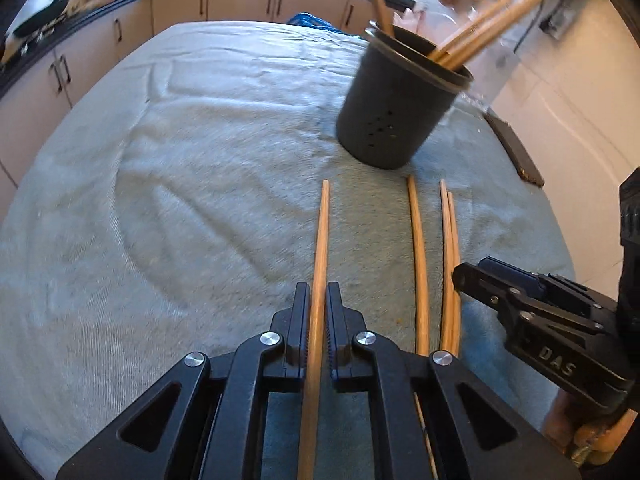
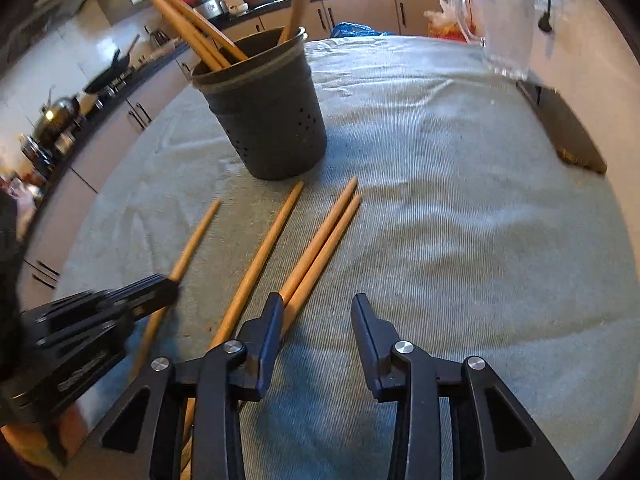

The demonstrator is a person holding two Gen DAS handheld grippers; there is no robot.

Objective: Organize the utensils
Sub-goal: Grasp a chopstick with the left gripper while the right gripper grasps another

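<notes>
Here the left tongs [image 1: 318,300] squeeze one wooden chopstick [image 1: 322,240] lying on the grey cloth [image 1: 180,160] over the counter. The right tongs [image 2: 316,308] are spread wide with nothing inside, just beside a pair of chopsticks [image 2: 324,240]. Another chopstick [image 2: 264,248] lies between. Farther off stands the dark holder [image 2: 272,120] with more sticks in it.

**Materials and finishes on the table**

The table is covered by a pale ribbed cloth [image 1: 208,168], matt and slightly wrinkled. The chopsticks [image 1: 322,240] are made of light wood, smooth with a faint sheen. The holder [image 2: 268,120] appears as dark matt plastic, perforated with small holes. Both grippers [image 1: 318,300] [image 2: 316,312] are built of black plastic, semi-gloss, fastened with shiny metal screws. A clear glass jug [image 2: 504,24] is seen, glossy
</notes>
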